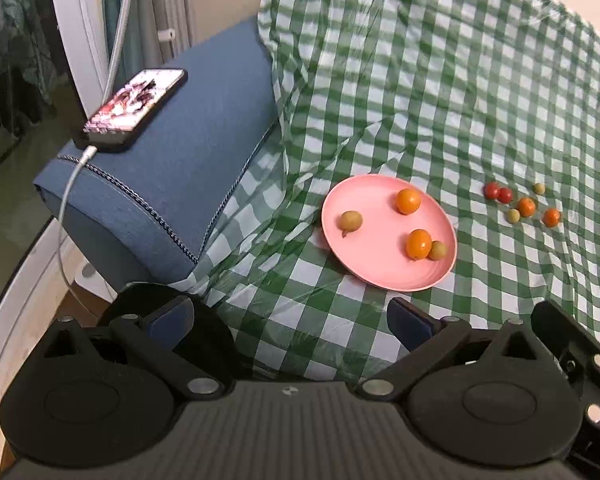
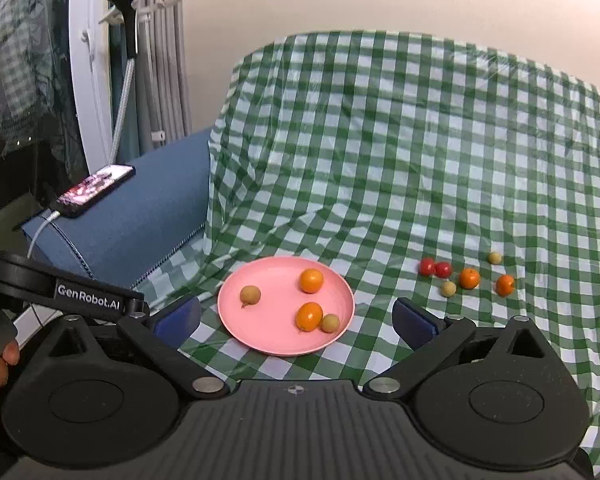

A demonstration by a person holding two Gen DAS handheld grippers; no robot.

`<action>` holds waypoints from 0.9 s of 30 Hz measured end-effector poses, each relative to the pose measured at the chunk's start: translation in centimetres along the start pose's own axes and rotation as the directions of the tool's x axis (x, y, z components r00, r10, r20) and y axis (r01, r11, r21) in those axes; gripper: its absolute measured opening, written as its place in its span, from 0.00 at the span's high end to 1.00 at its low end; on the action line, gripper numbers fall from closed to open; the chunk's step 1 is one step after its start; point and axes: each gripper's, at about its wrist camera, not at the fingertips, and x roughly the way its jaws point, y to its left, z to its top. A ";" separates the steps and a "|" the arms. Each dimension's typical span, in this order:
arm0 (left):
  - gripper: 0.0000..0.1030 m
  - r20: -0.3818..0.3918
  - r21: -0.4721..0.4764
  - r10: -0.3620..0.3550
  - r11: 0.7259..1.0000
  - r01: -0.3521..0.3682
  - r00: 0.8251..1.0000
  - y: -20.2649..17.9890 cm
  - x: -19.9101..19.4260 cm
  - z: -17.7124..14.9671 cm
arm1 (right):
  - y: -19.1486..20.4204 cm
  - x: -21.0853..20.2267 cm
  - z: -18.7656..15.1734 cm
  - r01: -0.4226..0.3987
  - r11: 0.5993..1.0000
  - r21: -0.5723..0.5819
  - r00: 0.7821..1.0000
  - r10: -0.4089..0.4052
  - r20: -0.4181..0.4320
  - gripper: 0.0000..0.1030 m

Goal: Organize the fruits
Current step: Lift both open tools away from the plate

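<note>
Phone (image 1: 134,109) with a white cable lies on the blue armrest (image 1: 188,152), far left of the pink plate (image 1: 384,268). The plate rests on the green checked cloth (image 1: 420,80) and holds four fruits: a yellowish fruit (image 1: 350,221) on its left part, an orange fruit (image 1: 408,201) at its far side, and a second orange fruit (image 1: 418,244) touching a small yellowish one (image 1: 438,250) at its near right. To the right of the plate, well apart from it, a loose group lies on the cloth: two red fruits (image 1: 498,193) touching each other, two orange ones (image 1: 526,206) and two pale ones (image 1: 513,216). The left gripper (image 1: 292,320) and the right gripper (image 2: 296,318) both hang near the plate's front edge with jaws spread wide and nothing between them.
</note>
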 end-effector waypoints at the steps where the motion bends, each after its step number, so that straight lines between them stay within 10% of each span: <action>1: 0.00 0.009 0.005 -0.003 1.000 0.003 1.000 -0.1 -0.4 -0.2 | 0.0 -0.4 0.0 0.000 1.000 -0.001 1.000 0.000 0.008 0.01; 27: 0.00 0.064 0.030 -0.015 0.999 0.014 0.998 -0.7 -3.0 -1.1 | 0.0 -2.7 -0.5 0.000 1.000 0.002 0.999 0.000 0.038 0.01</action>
